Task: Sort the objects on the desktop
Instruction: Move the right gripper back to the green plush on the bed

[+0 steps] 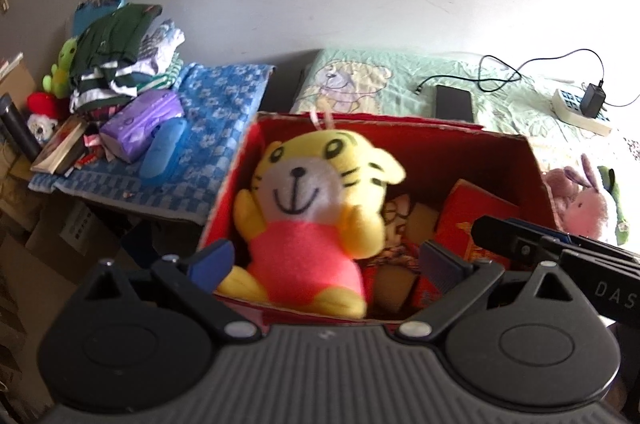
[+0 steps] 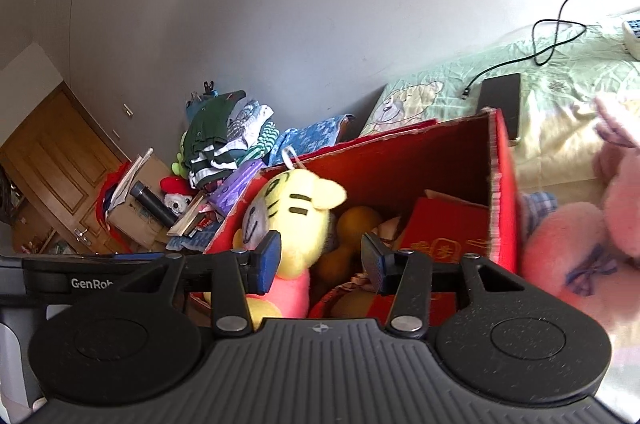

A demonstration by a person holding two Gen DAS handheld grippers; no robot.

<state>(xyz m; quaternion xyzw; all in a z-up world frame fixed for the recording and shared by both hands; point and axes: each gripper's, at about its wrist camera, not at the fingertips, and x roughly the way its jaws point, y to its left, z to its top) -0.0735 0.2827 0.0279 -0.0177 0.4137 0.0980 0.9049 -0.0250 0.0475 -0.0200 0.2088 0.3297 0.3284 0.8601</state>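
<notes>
Folded clothes [image 1: 120,60]; wooden door [image 2: 48,160]

This is a bedroom in a home. Beyond the jaws lies a bed with a pale green quilt [image 1: 460,92] printed with a cartoon bear. On it, to the right past the jaws, are a power strip [image 1: 582,112] with a charger and cable. Far to the left, folded clothes [image 1: 120,64] are piled on a blue checked towel [image 1: 216,128], and a wooden door [image 2: 52,164] stands behind.
</notes>
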